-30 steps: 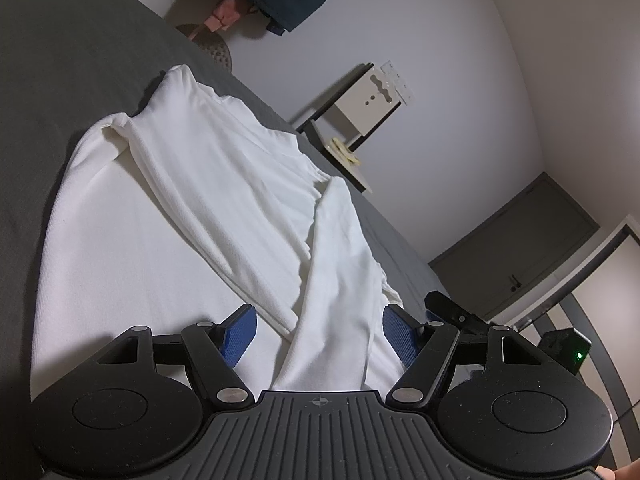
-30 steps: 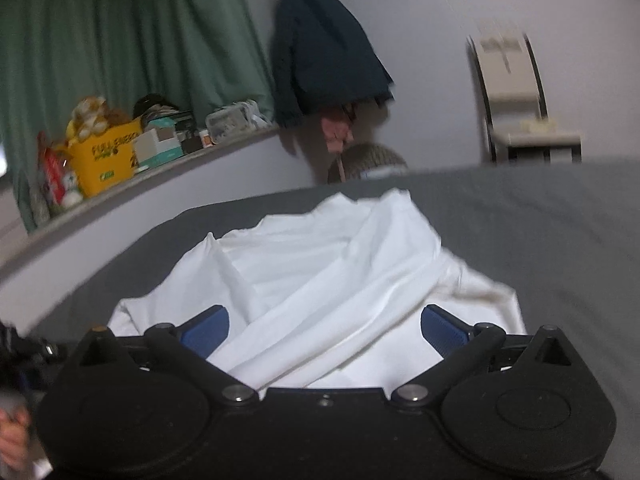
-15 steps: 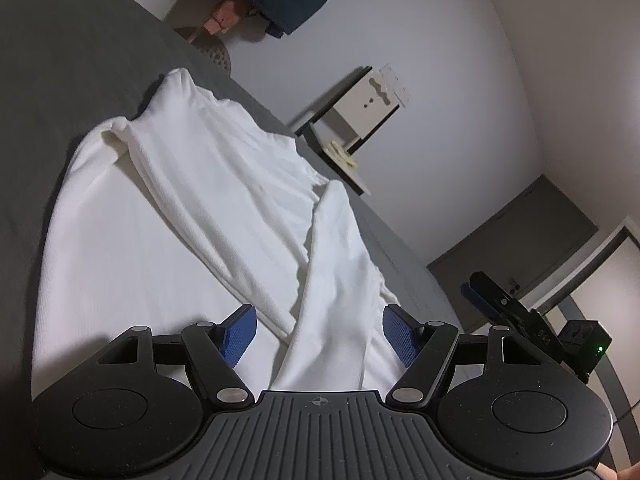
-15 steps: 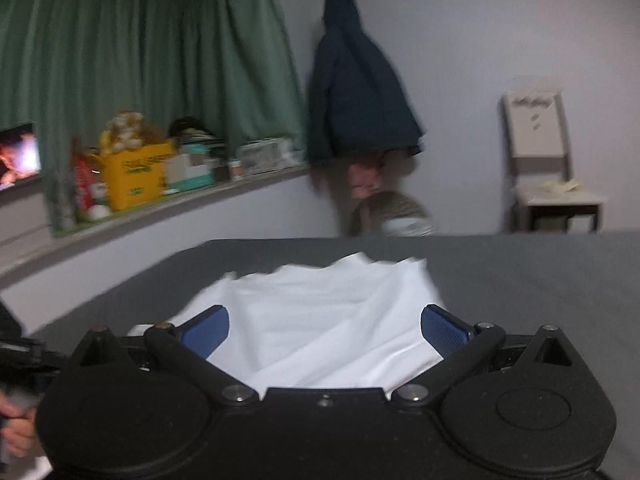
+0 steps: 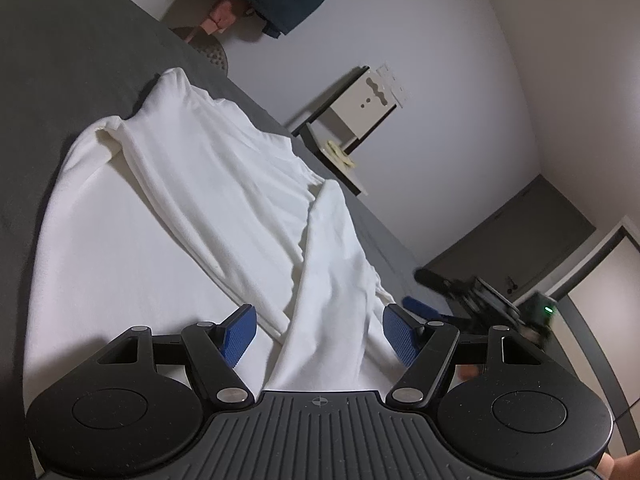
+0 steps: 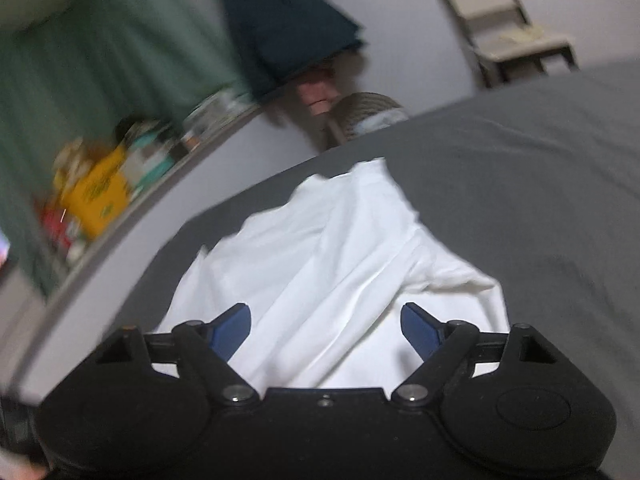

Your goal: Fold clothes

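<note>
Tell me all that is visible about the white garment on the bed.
The white garment is a soft, plain knit-looking top, with no print that I can see. It lies spread out but rumpled on the grey bed cover, with long folds running along it. One long sleeve-like part is laid over the body and runs between the blue pads of the left gripper. The pads stand apart from the cloth. In the blurred right wrist view, the cloth also lies between the closing jaws of the right gripper, not yet pinched.
</note>
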Tool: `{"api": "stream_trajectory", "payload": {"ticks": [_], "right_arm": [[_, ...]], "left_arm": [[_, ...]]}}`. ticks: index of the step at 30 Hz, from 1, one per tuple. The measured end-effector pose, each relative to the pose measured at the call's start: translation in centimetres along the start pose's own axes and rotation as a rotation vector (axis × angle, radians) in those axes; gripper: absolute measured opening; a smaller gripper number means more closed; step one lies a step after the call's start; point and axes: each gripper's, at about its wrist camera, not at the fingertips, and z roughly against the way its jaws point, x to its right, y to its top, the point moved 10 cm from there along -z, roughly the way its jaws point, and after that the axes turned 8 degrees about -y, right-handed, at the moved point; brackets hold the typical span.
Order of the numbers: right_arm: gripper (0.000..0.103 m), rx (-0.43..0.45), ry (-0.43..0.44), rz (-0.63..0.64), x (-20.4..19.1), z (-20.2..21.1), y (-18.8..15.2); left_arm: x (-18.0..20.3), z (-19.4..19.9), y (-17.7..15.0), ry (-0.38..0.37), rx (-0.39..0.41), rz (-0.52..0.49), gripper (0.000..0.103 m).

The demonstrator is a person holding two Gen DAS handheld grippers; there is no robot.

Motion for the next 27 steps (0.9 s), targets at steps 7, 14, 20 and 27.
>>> {"api": "stream_trajectory", "payload": {"ticks": [7,14,20,27], "right_arm": [[0.045,-0.037,-0.153,-0.292,4.8,-4.3,1.2],[0.010,0.037,-0.164,-0.448,7.4,-3.8,1.0],[0.010,0.037,-0.161,-0.473,9.0,-3.6,0.9],[0.039,0.062,-0.155,-0.338,5.8,-1.5,3.2]], "left_arm": [[-0.1,-0.4,-0.2,0.000,-0.012,0.000,0.071],[-0.3,-0.5,-0.4,0.003,-0.019,0.009,0.071],[-0.2,-0.8,-0.4,0.003,-0.027,0.001,0.071],[-0.2,-0.9,-0.3,0.008,-0.037,-0.008,0.071]]}}
